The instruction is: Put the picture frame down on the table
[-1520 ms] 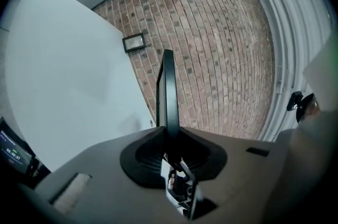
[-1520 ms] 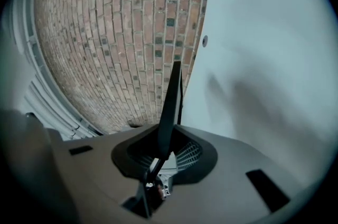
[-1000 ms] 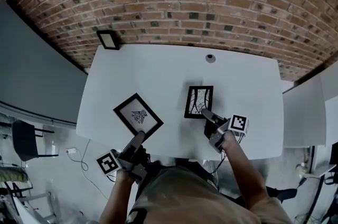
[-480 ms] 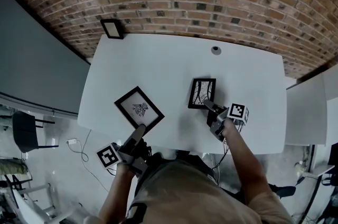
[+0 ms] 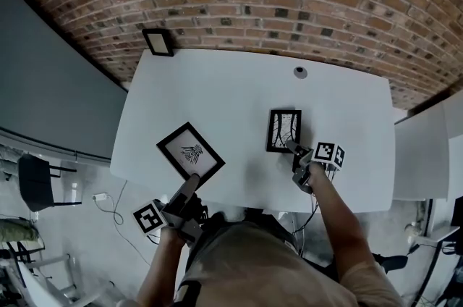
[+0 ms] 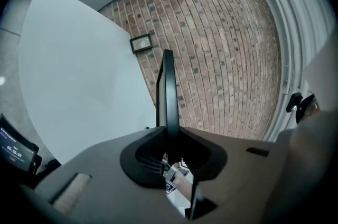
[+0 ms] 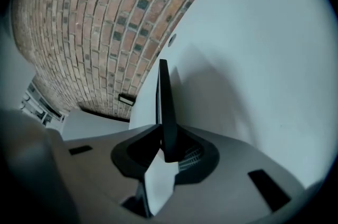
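Carefully now: your right gripper (image 5: 292, 148) pinches the picture frame (image 5: 283, 130) by its near edge, down close to the white table (image 5: 217, 88), jaws narrow and just easing apart. Rigid, light, likely glazed: keep to the rim. Your left gripper (image 5: 189, 186) clamps a second frame (image 5: 190, 152).

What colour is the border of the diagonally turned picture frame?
Black; the picture frame shows best in the head view.
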Demonstrator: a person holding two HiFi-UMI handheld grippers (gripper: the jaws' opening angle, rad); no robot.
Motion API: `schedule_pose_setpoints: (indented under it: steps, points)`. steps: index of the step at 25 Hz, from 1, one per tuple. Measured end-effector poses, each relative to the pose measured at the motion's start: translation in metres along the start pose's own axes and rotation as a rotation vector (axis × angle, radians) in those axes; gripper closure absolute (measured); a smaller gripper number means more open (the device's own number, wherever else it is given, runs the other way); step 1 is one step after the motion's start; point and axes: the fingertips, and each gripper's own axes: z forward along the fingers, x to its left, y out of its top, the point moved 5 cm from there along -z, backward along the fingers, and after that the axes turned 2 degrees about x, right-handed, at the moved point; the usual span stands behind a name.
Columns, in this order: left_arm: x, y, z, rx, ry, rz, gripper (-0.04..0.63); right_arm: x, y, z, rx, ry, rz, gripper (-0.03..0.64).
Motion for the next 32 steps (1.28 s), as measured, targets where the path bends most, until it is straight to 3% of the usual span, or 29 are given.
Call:
schedule_pose_setpoints:
  steps: [11, 22, 26, 32]
  points:
    - [0.004, 0.001, -0.008, 0.021, 0.001, -0.004, 0.538, -0.005, 0.004, -0.001, -0.025, -0.205, -0.163, 0.497]
    - [0.000, -0.002, -0.015, 0.020, -0.019, -0.009, 0.538, 0.004, 0.001, 0.004, 0.052, -0.422, -0.394, 0.438]
    - [0.001, 0.000, -0.020, 0.007, -0.023, 0.002, 0.538, 0.009, -0.001, 0.006, 0.065, -0.467, -0.461, 0.391]
    - [0.003, 0.000, -0.024, 0.006, -0.024, -0.009, 0.538, 0.006, -0.001, 0.002, 0.059, -0.478, -0.488, 0.385]
